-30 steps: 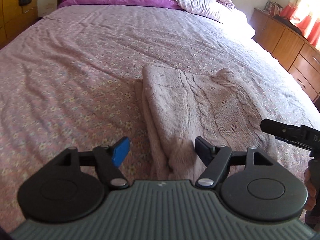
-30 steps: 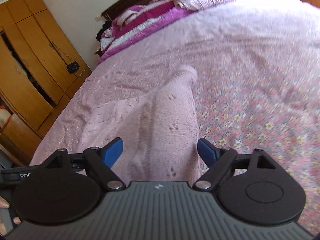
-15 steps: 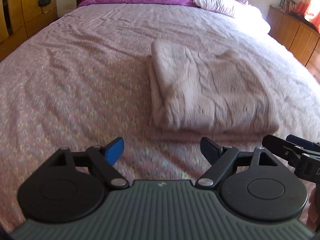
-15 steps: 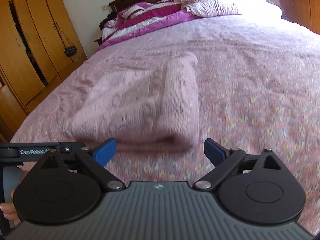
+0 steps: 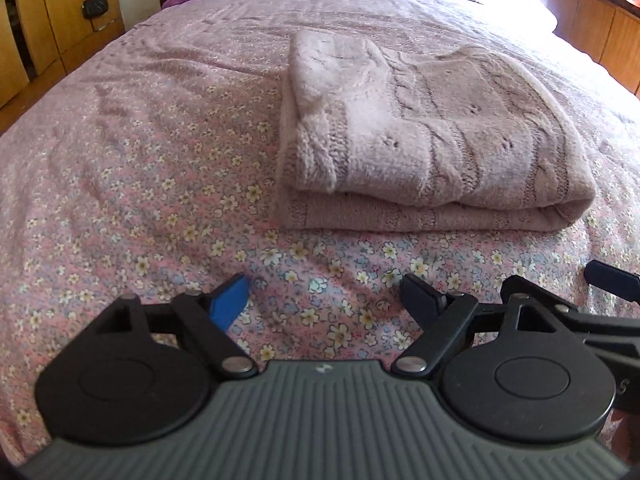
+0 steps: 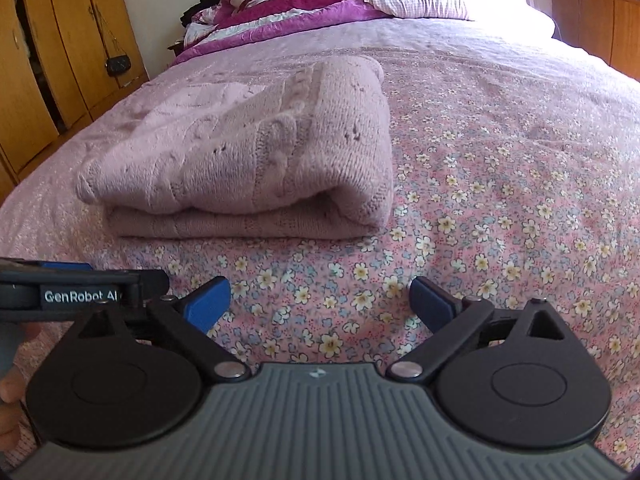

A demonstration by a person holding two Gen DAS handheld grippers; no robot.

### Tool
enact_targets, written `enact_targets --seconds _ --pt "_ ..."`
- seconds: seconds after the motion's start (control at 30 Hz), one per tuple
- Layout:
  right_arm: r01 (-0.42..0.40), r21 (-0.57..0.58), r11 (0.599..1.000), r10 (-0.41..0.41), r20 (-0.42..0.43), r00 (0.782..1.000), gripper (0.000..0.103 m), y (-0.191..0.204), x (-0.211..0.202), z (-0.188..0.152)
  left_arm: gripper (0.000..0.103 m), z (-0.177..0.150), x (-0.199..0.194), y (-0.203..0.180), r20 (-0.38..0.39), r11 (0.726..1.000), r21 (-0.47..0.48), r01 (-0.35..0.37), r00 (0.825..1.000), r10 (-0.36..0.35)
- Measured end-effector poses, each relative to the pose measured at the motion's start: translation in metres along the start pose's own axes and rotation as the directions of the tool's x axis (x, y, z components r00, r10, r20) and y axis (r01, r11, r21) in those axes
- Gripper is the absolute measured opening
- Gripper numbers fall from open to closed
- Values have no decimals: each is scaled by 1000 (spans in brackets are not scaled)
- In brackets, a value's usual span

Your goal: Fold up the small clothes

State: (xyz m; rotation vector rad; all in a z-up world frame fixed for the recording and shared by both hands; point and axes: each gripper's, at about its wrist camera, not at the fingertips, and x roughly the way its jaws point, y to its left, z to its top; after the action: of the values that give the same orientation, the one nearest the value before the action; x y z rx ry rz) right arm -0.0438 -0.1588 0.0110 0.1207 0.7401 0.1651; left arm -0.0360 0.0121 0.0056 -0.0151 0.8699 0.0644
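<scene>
Sweater (image 5: 432,136), folded, lies on our flowered bedspread (image 5: 160,160) beyond our left gripper (image 5: 324,300) and right gripper (image 6: 320,304), both spread wide and empty.

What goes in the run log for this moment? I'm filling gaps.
sweater: folded, on bedspread | left gripper: open, empty | right gripper: open, empty
</scene>
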Motion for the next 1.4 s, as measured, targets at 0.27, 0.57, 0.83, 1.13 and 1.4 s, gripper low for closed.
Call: enact_targets --seconds 0.27,0.57,0.83,1.13,1.4 --pt "0 -1 1000 0 3 1000 102 -3 7 -2 90 0 3 1 -8 1000 -23 -12 1000 11" --pt "0 1 1000 0 -2 1000 103 -3 11 0 90 1 4 2 -7 1000 -23 -11 1000 11" --pt "0 0 1000 0 -2 1000 103 -3 12 -1 90 0 4 2 -4 1000 -25 -10 1000 9" --pt "-1 1 1000 1 -5 1000 103 -3 13 0 91 0 6 2 -8 1000 -24 -14 1000 14" --pt "-1 1 1000 1 -5 1000 103 -3 13 0 91 0 6 2 -8 1000 -24 -14 1000 14"
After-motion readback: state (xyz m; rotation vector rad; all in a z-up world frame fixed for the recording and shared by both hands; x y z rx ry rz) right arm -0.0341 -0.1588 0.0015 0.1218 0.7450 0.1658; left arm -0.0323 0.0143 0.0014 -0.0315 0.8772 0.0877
